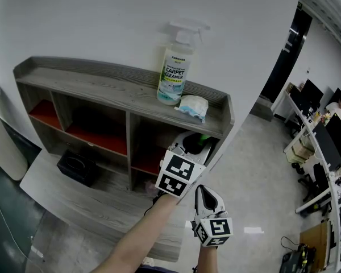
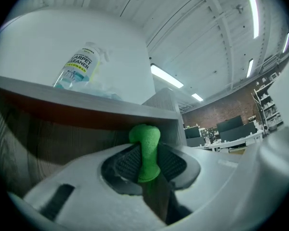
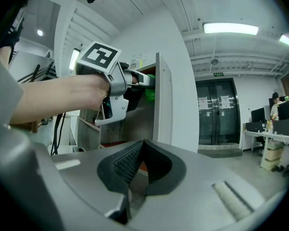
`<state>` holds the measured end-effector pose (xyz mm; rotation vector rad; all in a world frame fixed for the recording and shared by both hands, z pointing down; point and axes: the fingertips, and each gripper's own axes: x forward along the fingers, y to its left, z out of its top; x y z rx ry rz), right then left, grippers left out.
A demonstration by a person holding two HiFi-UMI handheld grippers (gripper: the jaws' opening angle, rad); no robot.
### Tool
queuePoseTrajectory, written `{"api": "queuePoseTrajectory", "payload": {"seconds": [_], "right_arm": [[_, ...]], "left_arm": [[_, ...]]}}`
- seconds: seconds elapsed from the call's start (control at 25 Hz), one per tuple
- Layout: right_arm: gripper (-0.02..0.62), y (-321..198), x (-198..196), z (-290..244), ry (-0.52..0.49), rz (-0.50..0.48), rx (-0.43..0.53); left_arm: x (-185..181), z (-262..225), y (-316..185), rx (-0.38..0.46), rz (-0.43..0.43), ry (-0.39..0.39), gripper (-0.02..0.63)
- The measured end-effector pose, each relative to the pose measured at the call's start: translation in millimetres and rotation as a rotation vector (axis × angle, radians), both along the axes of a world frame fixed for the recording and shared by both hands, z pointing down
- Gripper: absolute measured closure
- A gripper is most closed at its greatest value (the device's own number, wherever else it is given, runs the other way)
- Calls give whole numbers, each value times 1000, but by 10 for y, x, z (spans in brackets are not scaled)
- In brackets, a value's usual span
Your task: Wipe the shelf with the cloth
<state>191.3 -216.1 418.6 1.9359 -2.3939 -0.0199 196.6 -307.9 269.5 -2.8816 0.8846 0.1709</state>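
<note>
A grey wooden shelf unit [image 1: 102, 87] with red-lined compartments stands against the white wall. My left gripper [image 1: 200, 142] is at the unit's right end, just under the top board, shut on a narrow green cloth [image 2: 145, 148] that sticks up between its jaws. A crumpled white-and-blue cloth [image 1: 192, 106] lies on the top board beside a carpet-cleaner spray bottle [image 1: 174, 67]. The bottle [image 2: 77, 66] also shows above the board in the left gripper view. My right gripper [image 1: 206, 192] hangs lower, in front of the unit, shut with nothing in it [image 3: 140, 160].
A black box [image 1: 77, 166] sits on the unit's low base board. A white cylinder [image 1: 0, 135] stands at the left. Desks with monitors [image 1: 324, 129] fill the room to the right. The unit's side panel [image 3: 163, 105] is close ahead of the right gripper.
</note>
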Motion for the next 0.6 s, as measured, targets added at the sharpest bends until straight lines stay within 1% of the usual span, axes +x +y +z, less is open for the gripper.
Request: {"api": "queuePoseTrajectory", "payload": {"seconds": [0.16,0.28,0.44,0.6], "right_arm": [[586,-2,11,2,-1,6,-1],[586,-12,-5,3,-4,6,-1],[586,-47,-87,5,-3,-10,-1],[586,-117,-212,10,-5,-37,0]], "left_arm": [[-77,-22,-45,-4,-15,20,522],[-212,-30,-123,-9,-44,36,521],[-494,-22,-268,-27,-102,64,521],[-879,-25,-439,-44,-181,102,522]]}}
